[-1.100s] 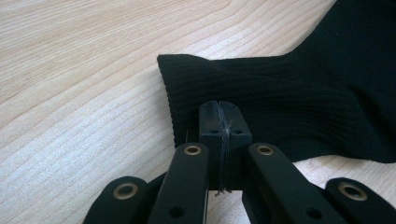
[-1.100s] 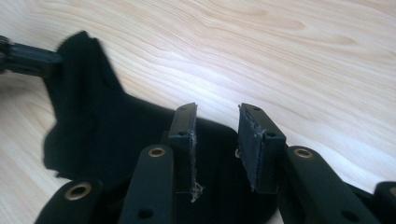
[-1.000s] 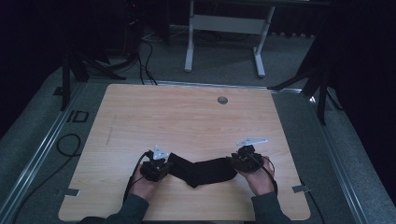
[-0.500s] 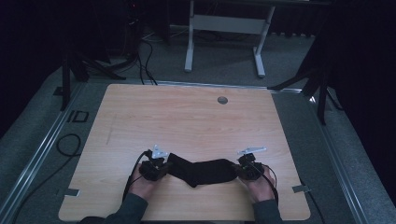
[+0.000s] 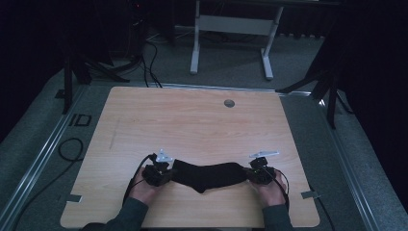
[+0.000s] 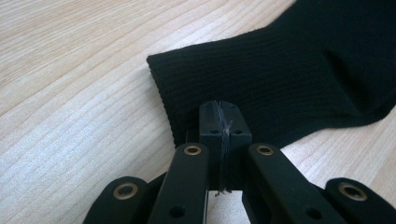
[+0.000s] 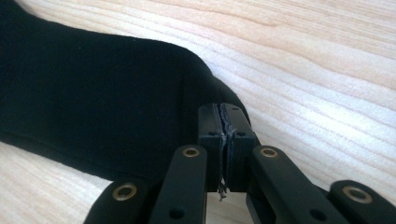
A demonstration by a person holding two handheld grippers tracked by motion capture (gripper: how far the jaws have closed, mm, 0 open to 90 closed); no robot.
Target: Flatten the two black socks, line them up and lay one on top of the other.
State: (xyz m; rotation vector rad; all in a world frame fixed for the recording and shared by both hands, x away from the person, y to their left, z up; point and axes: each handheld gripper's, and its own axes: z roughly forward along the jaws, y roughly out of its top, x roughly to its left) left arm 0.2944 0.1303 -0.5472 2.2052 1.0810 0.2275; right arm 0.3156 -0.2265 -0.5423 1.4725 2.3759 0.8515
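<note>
A black sock (image 5: pixel 209 176) lies stretched left to right on the wooden table (image 5: pixel 192 125), near its front edge. My left gripper (image 5: pixel 166 173) is shut on the sock's ribbed cuff end (image 6: pixel 243 84); the jaws pinch the cuff's edge with fabric threads between the pads (image 6: pixel 219 126). My right gripper (image 5: pixel 251 174) is shut on the toe end (image 7: pixel 140 93), its jaws pressed together on the fabric's tip (image 7: pixel 224 128). The sock sags slightly in the middle and rests flat on the wood.
A small round grommet (image 5: pixel 229 103) sits near the table's far edge. Cables (image 5: pixel 67 149) lie on the floor at the left. A white frame stand (image 5: pixel 231 29) is beyond the table. Hands and sleeves (image 5: pixel 130 211) enter at the bottom.
Both grippers have moved toward the table's front edge and a little apart, pulling the sock straighter and laying it flatter on the wood.
</note>
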